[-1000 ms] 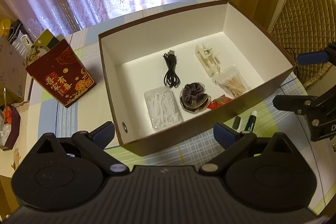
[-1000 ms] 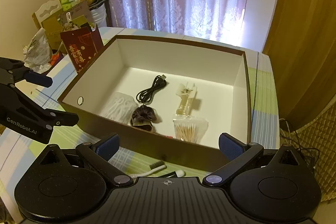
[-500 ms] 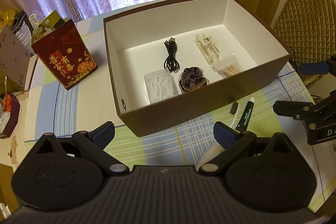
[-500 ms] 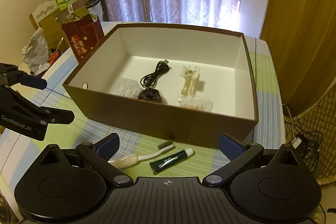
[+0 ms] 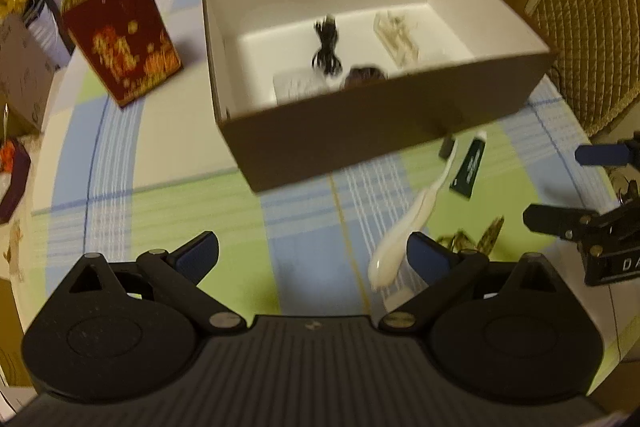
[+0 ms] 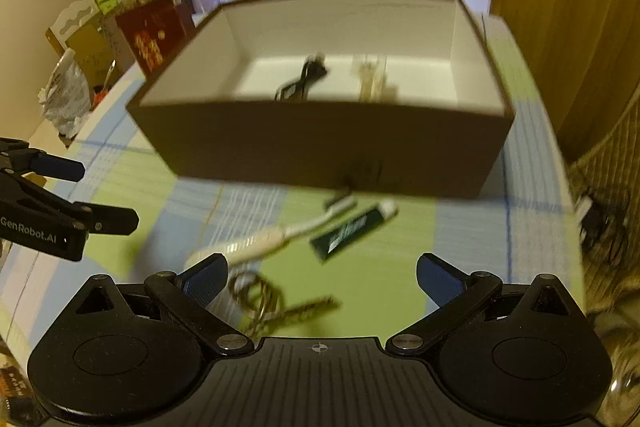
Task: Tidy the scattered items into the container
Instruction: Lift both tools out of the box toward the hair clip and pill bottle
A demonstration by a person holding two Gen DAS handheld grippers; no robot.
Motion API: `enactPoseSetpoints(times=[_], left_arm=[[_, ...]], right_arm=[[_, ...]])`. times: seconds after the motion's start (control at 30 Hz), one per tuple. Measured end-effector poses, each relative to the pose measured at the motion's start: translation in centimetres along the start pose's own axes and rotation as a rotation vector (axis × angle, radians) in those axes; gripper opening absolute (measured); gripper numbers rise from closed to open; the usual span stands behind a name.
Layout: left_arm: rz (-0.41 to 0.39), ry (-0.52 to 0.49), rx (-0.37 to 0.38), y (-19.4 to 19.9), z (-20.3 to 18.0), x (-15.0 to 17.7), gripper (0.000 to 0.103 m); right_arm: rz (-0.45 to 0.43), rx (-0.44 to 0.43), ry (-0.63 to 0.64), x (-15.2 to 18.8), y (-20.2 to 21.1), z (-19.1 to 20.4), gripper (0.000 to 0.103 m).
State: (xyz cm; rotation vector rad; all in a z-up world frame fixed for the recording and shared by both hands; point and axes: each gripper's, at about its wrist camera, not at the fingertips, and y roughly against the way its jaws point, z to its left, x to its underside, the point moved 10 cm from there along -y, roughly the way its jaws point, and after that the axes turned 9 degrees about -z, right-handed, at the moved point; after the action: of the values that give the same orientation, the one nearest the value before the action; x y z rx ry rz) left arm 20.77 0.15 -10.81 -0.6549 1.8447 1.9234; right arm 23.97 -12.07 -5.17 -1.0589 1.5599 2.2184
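A brown box (image 5: 360,131) (image 6: 320,147) with a white inside stands on the checked tablecloth, holding a black cable (image 5: 326,51) (image 6: 304,81), a white clip part (image 5: 394,35) and other small items. In front of it lie a white toothbrush (image 5: 416,215) (image 6: 276,237), a dark green tube (image 5: 470,167) (image 6: 352,229) and a bunch of keys (image 6: 264,301) (image 5: 472,241). My left gripper (image 5: 312,259) is open, its right finger beside the toothbrush handle. My right gripper (image 6: 320,277) is open above the keys. Both hold nothing.
A red gift bag (image 5: 120,39) (image 6: 154,35) stands left of the box. Cardboard boxes and a crumpled plastic bag (image 6: 66,91) crowd the left table edge. A quilted chair back (image 5: 588,39) is at the right. Bare tablecloth (image 5: 160,195) stretches front left.
Both grippers have pulled back and dropped lower from above the box. The toothbrush, tube and keys in front of the box have come into view. Both stayed open.
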Motion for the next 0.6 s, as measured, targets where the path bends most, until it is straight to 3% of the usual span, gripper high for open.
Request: enactPoseSetpoints(times=[0.33, 0.6], left_arm=[[0.094, 0.059, 0.012, -1.6, 0.2, 4.8, 0.099], [0.124, 0.09, 0.002, -2.3, 1.2, 6.0, 0.099]], right_arm=[[0.071, -0.009, -0.033, 5.2, -1.5, 1.3, 0.103], [0.07, -0.038, -0.012, 5.9, -2.5, 2.6, 0.103]])
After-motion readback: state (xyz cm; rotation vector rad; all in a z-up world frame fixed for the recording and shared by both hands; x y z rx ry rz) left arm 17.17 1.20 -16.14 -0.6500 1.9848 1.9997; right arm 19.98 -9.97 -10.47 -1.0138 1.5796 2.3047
